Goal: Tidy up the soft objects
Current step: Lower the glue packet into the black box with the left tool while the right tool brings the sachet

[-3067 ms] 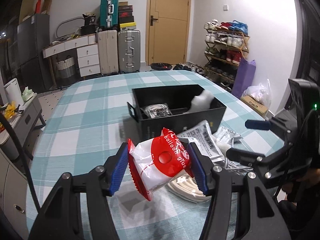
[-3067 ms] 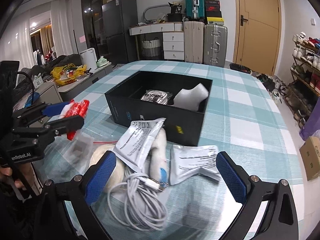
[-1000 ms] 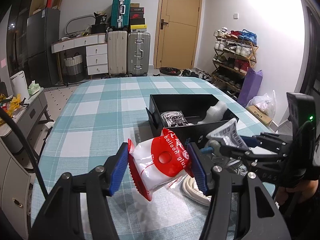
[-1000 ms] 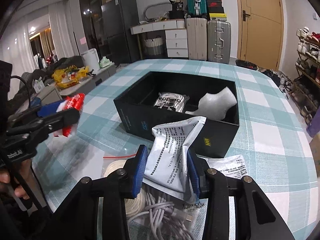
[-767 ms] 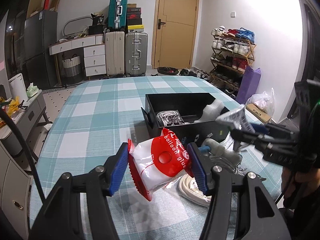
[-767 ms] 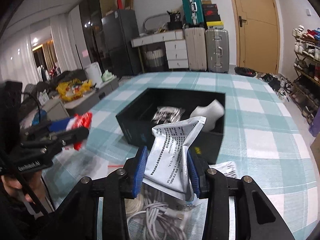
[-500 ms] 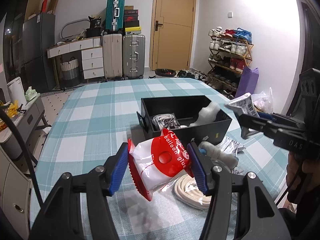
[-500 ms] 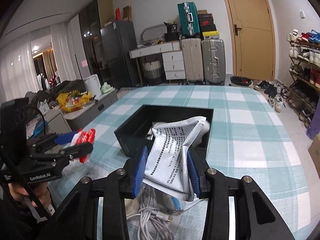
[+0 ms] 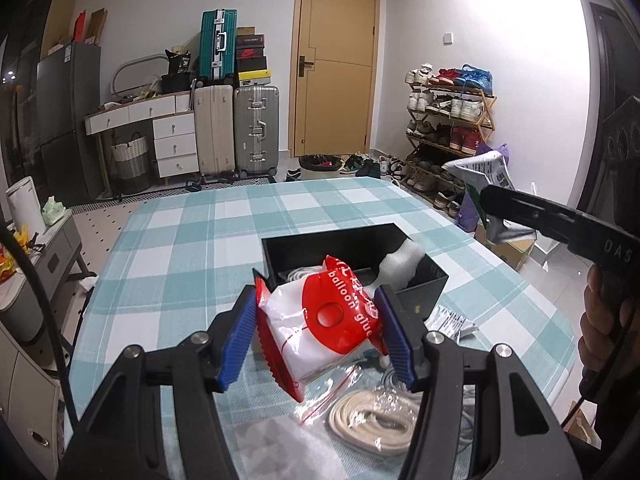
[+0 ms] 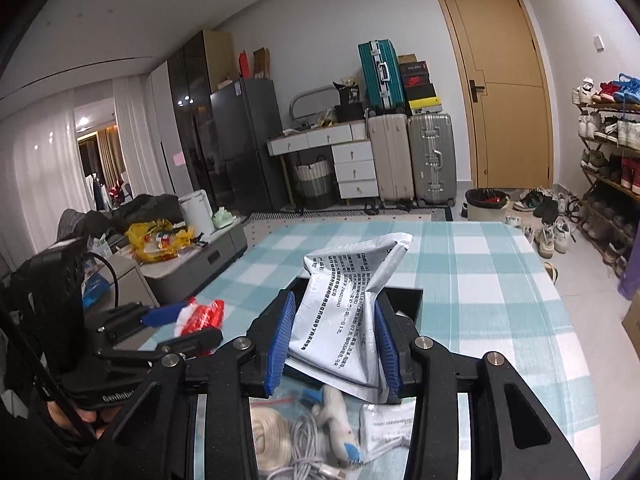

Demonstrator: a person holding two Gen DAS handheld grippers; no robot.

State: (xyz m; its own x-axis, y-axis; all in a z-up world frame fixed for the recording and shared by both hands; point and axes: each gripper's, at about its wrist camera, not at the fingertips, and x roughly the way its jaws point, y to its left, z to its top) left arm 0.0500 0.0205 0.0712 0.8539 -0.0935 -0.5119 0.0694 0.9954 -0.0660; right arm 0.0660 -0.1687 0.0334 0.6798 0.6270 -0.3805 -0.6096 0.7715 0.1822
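My left gripper [image 9: 318, 338] is shut on a red and white balloon glue packet [image 9: 324, 322], held above the checked table [image 9: 180, 248] just in front of the open black box [image 9: 424, 280]. The box holds a white foam piece [image 9: 402, 262] and a pale item mostly hidden behind the packet. My right gripper [image 10: 334, 348] is shut on a silver printed pouch [image 10: 344, 312], raised high over the box's near side [image 10: 406, 300]. In the left wrist view that pouch [image 9: 484, 174] shows at the right, well above the table.
On the table near me lie a coiled white rope in a clear bag [image 9: 372, 420], a grey cable [image 10: 308, 440], a white and blue object [image 10: 340, 420] and another silver pouch [image 10: 386, 426]. Suitcases [image 9: 236, 128], a door and a shoe rack [image 9: 448, 128] stand beyond.
My right gripper took hold of the silver pouch and has lifted it from table level to high over the box. The left gripper has kept the glue packet and drifted slightly up.
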